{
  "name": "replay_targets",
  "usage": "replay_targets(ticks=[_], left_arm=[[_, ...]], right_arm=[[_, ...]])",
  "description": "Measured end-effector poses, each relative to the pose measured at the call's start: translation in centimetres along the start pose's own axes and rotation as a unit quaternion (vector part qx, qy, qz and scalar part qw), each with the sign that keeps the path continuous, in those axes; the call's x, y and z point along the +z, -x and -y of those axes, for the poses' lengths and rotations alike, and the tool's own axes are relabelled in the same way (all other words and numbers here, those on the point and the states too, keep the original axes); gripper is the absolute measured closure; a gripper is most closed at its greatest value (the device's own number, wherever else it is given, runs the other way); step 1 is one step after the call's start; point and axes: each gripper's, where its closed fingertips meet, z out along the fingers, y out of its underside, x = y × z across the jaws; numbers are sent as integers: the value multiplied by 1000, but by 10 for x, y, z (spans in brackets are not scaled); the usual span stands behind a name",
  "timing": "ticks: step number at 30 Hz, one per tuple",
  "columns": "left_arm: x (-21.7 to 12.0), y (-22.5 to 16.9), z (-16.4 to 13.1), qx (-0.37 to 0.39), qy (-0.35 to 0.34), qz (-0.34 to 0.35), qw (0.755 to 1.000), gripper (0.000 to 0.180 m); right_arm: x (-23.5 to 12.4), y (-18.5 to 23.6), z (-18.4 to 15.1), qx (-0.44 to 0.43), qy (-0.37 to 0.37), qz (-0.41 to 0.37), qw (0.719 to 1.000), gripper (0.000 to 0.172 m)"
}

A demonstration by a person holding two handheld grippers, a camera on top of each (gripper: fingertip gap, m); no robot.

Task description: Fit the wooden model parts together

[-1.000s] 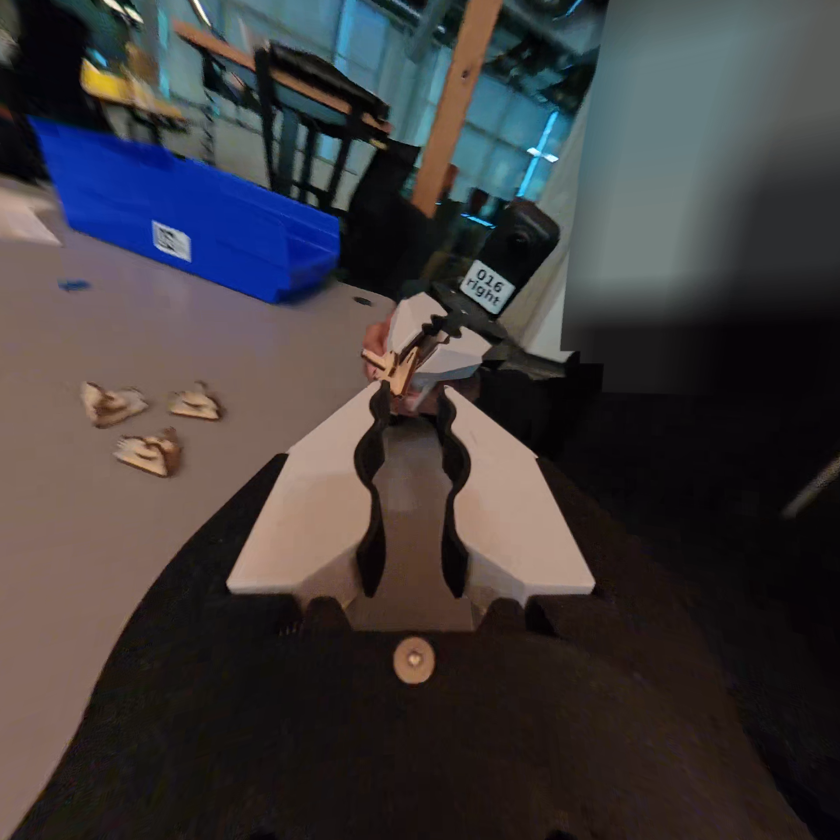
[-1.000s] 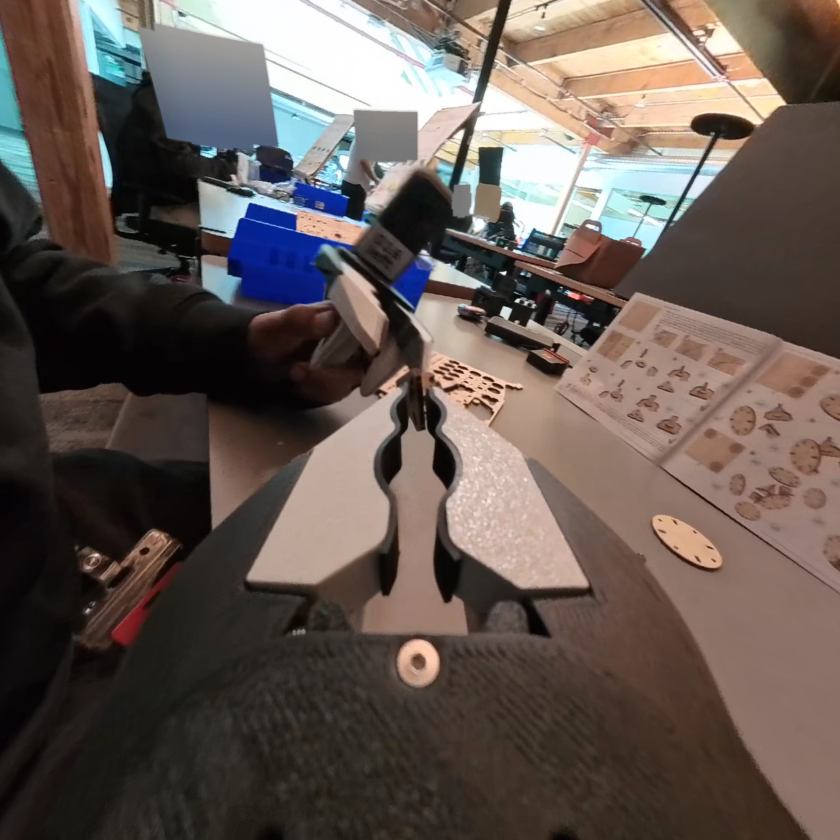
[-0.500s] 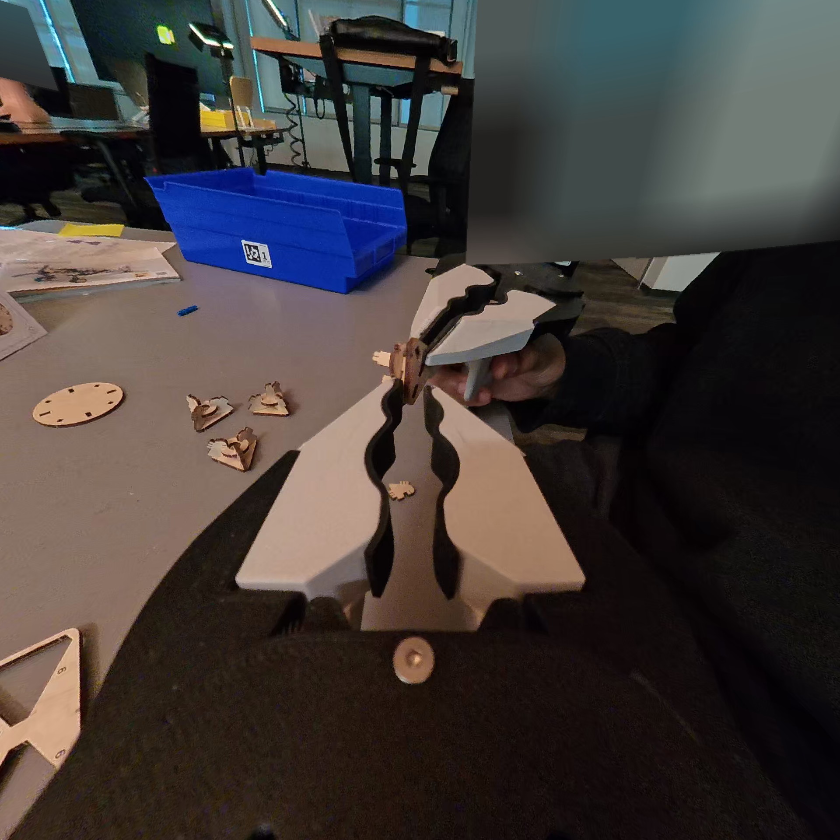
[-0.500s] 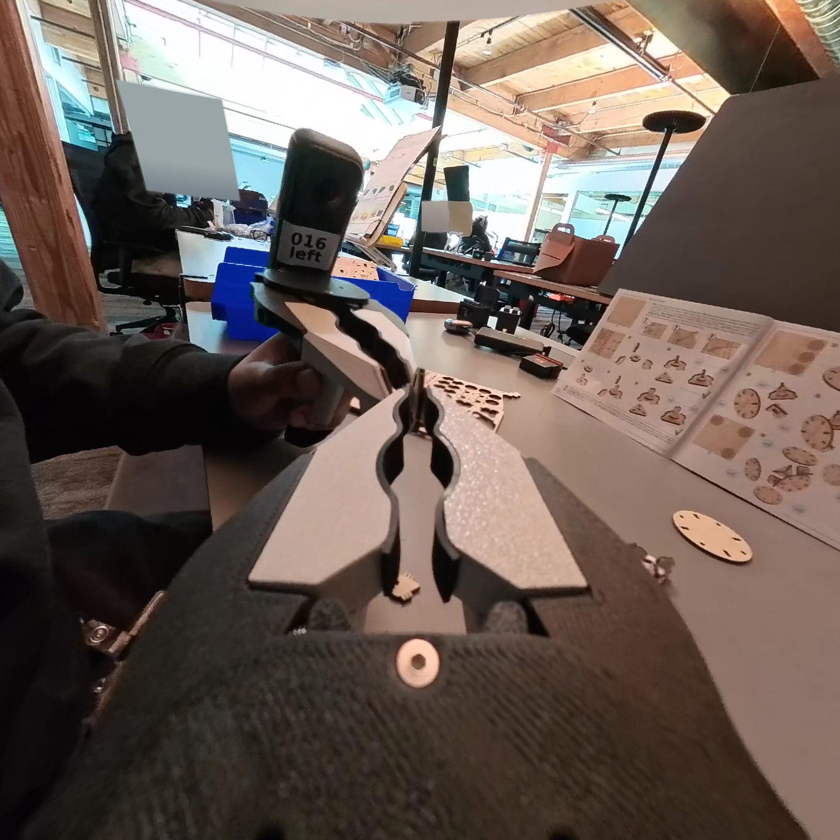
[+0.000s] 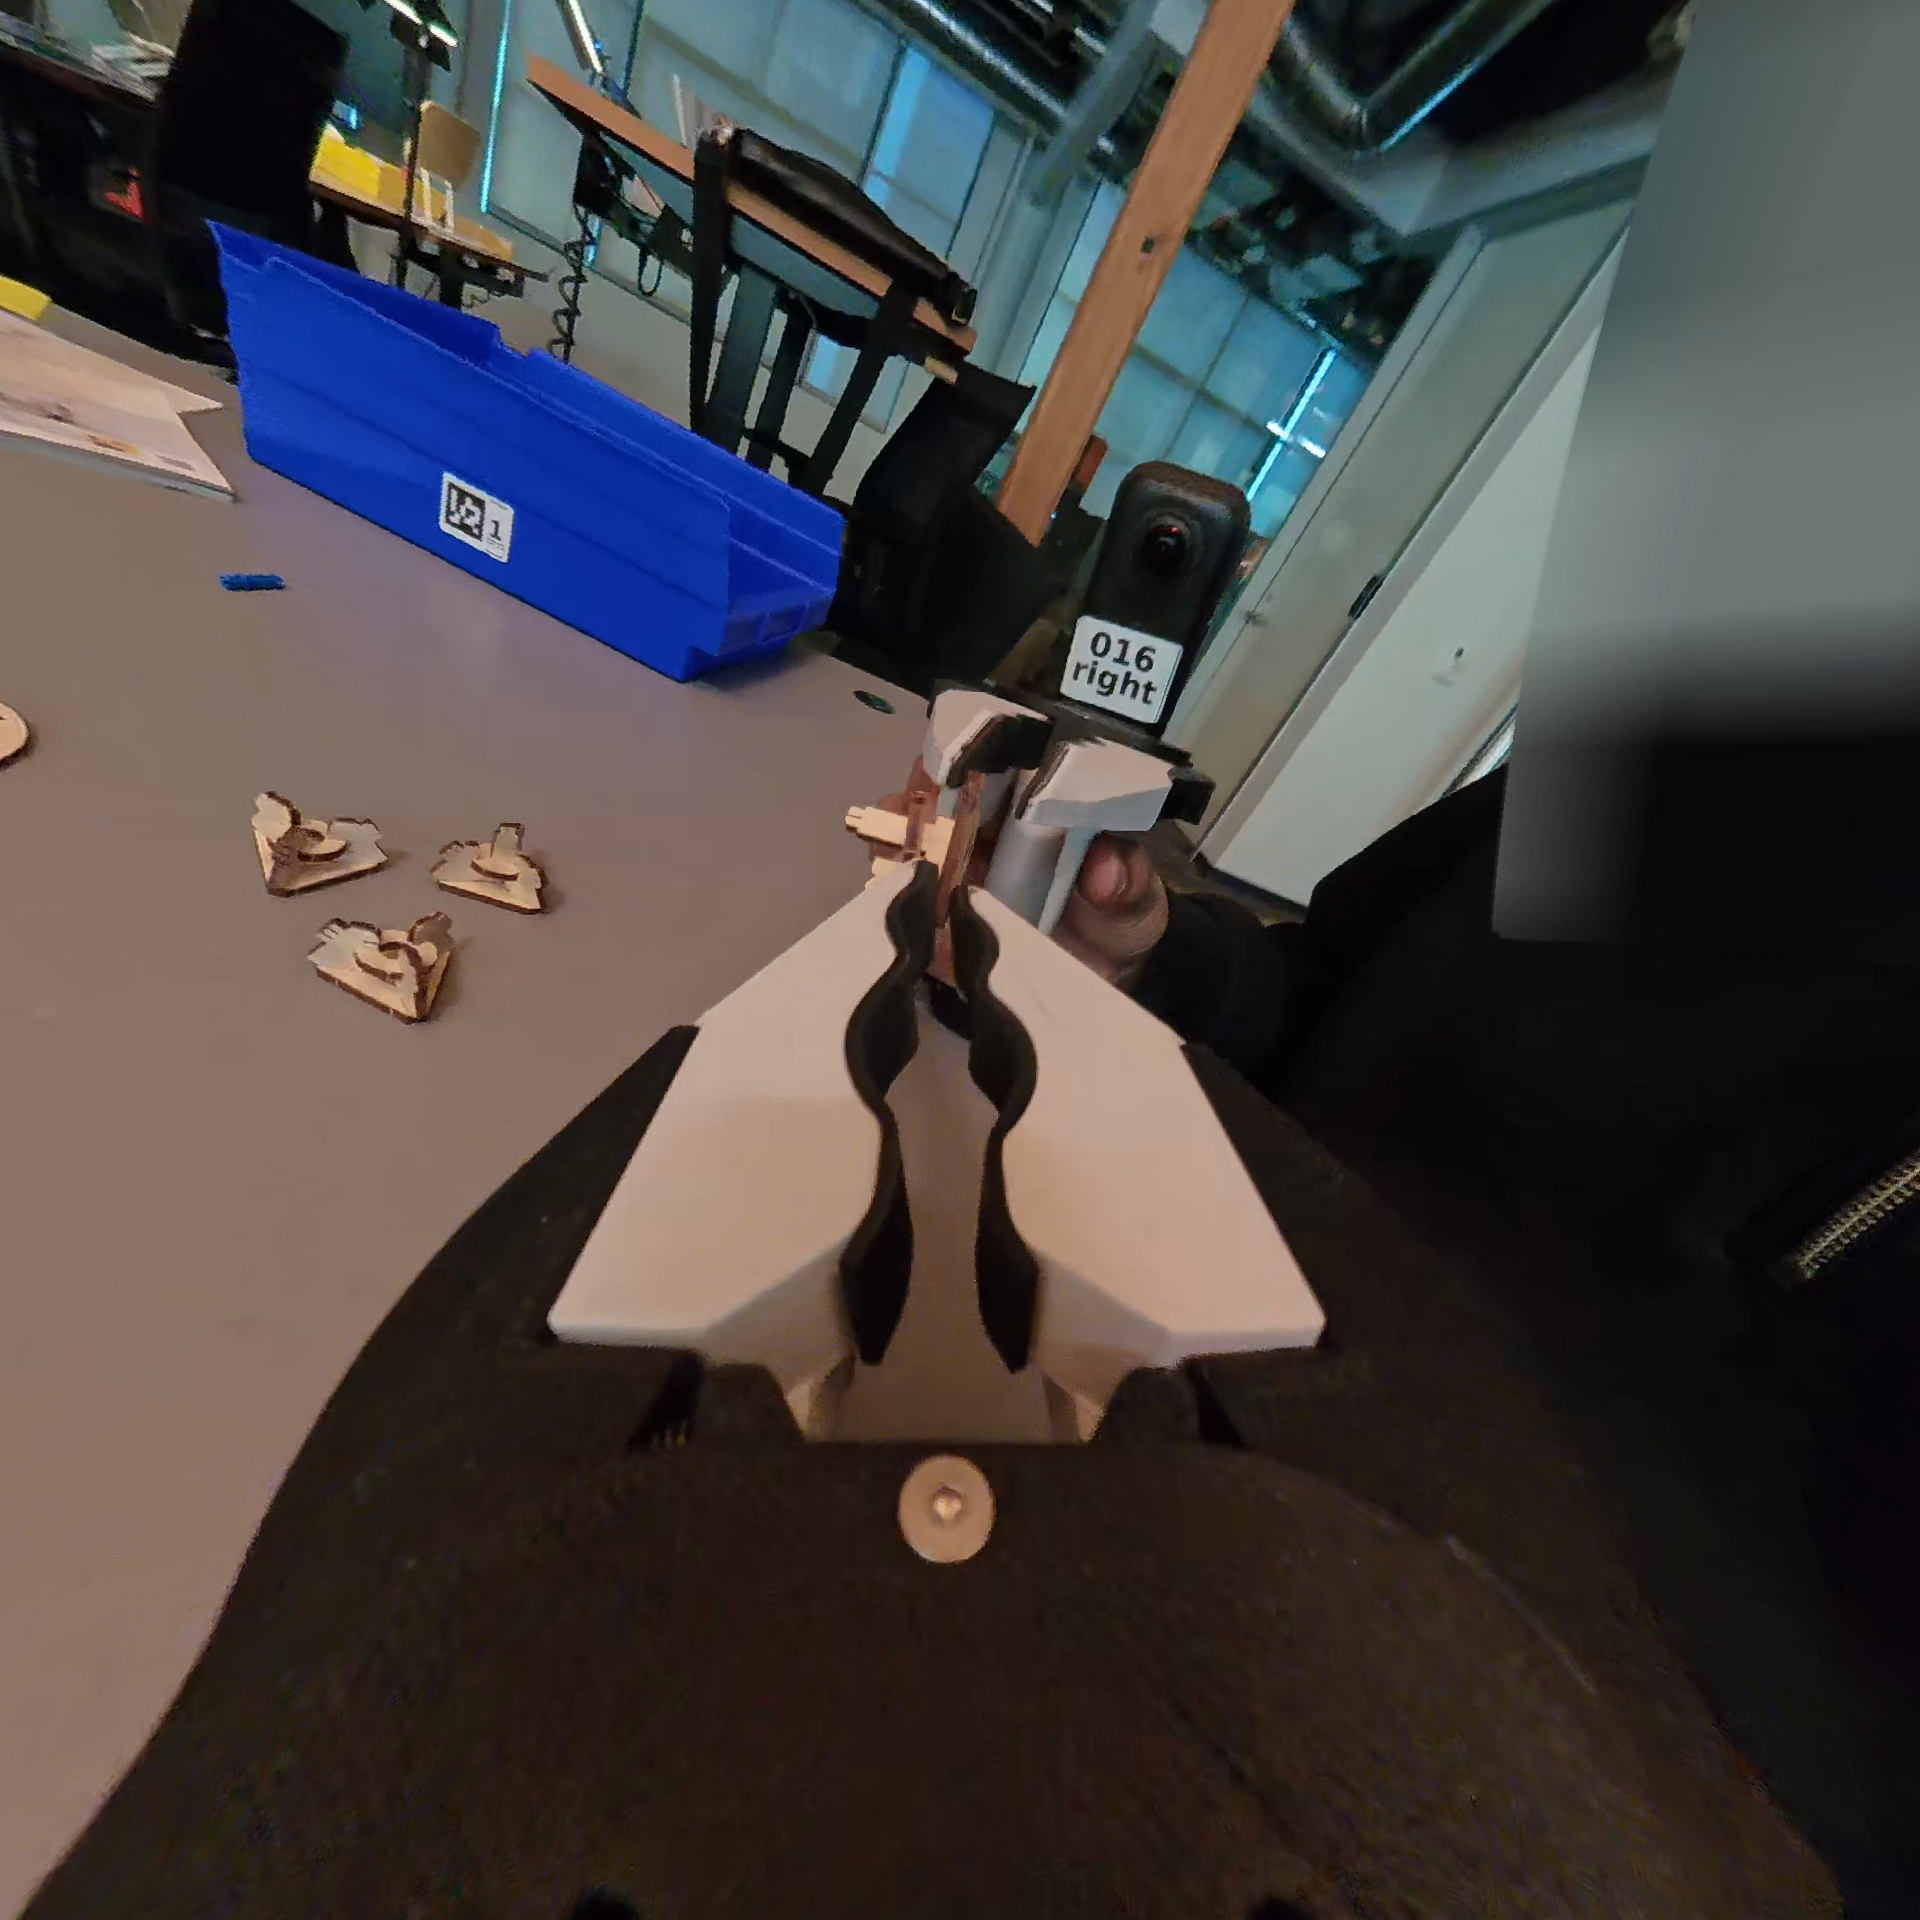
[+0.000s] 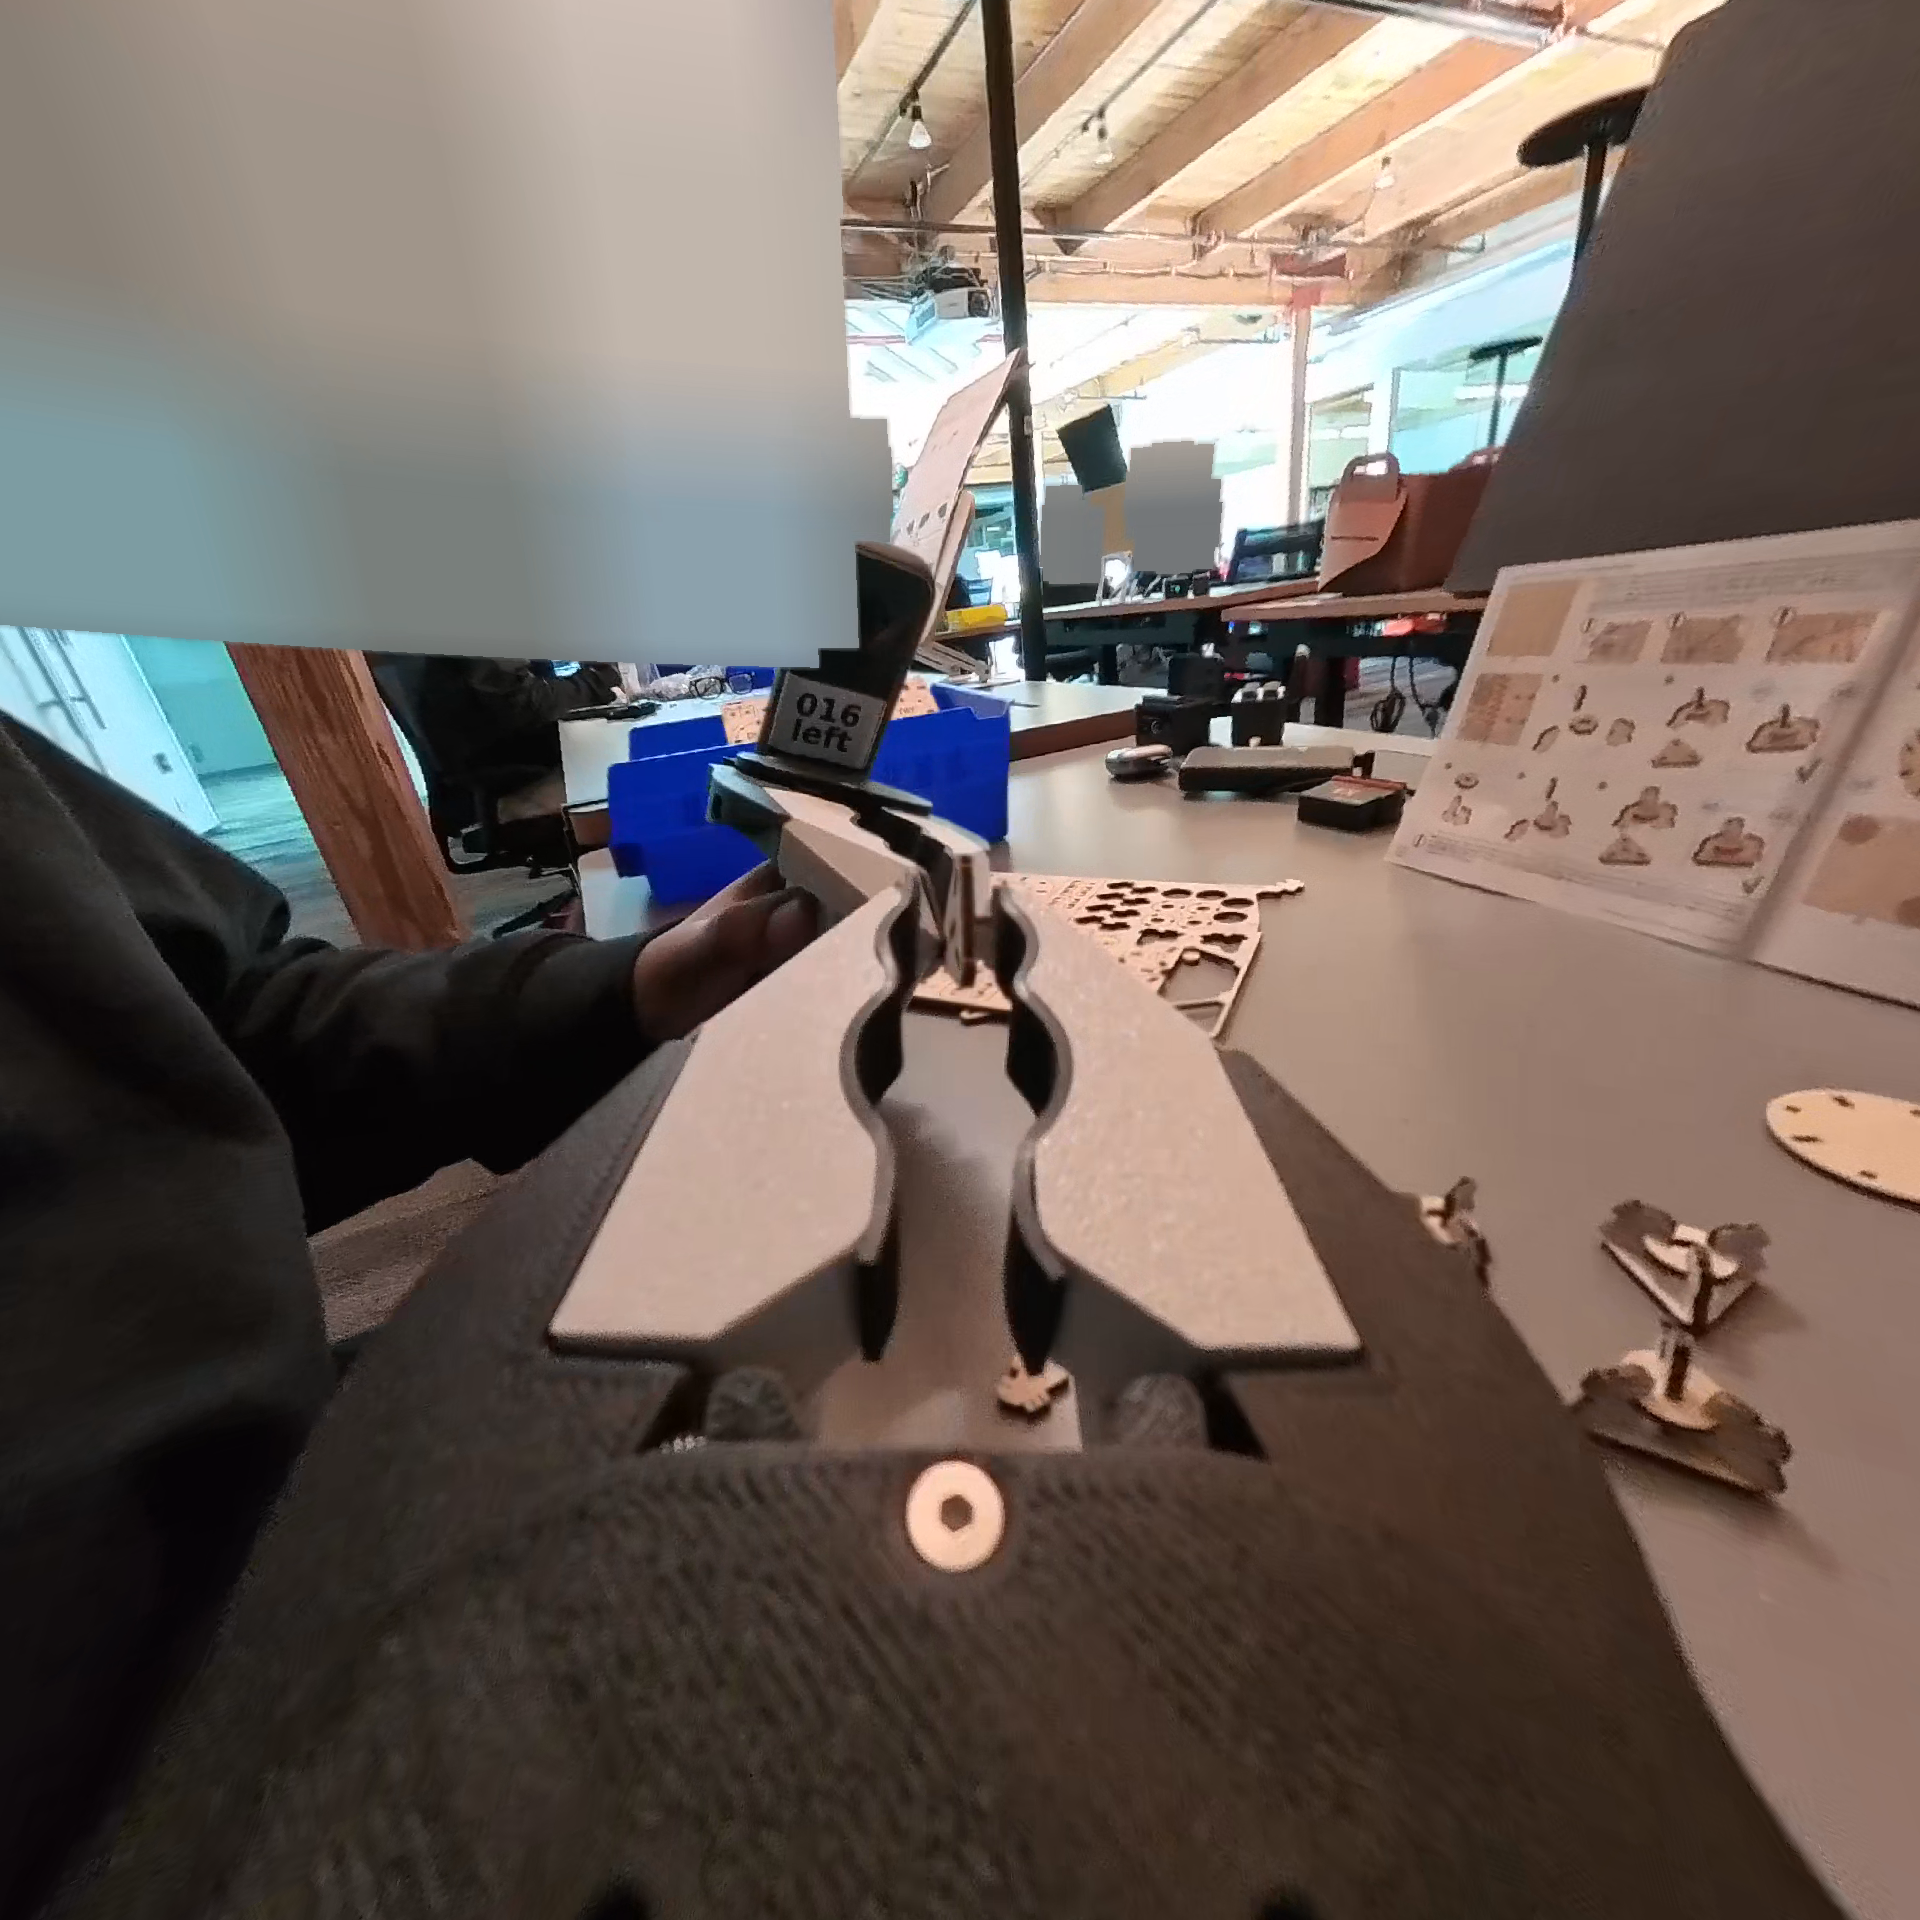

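My left gripper [image 5: 940, 896] is shut on a small thin wooden piece [image 5: 958, 831] and holds it above the grey table [image 5: 312, 1143]. A short cross part sticks out of the piece to the left. My right gripper [image 6: 954, 914] is open. Its fingers stand on either side of the same piece [image 6: 968, 914] with a gap between pads and wood. In the left wrist view the right gripper [image 5: 996, 776] faces mine with its jaws apart. In the right wrist view the left gripper [image 6: 942, 855] comes in from the left, held by a hand.
Three small wooden assemblies [image 5: 384, 961] lie on the table at the left, a blue bin [image 5: 520, 468] behind them. A cut-out wooden sheet [image 6: 1143, 935], an instruction sheet [image 6: 1662, 748], a wooden disc [image 6: 1839, 1143] and a tiny loose wooden bit [image 6: 1032, 1387] lie near the right gripper. Both grippers' tips are close together, under 4 cm apart. My left gripper's tips are some 11 cm from the tiny loose wooden bit [image 6: 1032, 1387].
My left gripper's jaws closed on the wooden piece that the right gripper held. The right gripper's jaws then opened off it. Both views have swung.
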Motion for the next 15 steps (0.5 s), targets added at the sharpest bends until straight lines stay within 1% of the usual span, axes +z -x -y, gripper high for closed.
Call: replay_targets(ticks=[3,6,9,11,15], left_arm=[[0,-1,0,-9,-2,-6,1000,180],[-2,-1,2,-12,-8,-11,1000,180],[-1,-1,1,-31,-11,-22,999,180],[-1,0,0,-44,-10,-29,999,180],[1,3,-5,-43,3,-20,999,180]], right_arm=[[4,-2,-7,17,27,-7,999,157],[8,-3,-16,17,60,-17,998,154],[8,-3,-19,14,71,-20,997,165],[8,-1,-19,17,70,-10,997,169],[7,-1,-21,44,80,6,996,171]])
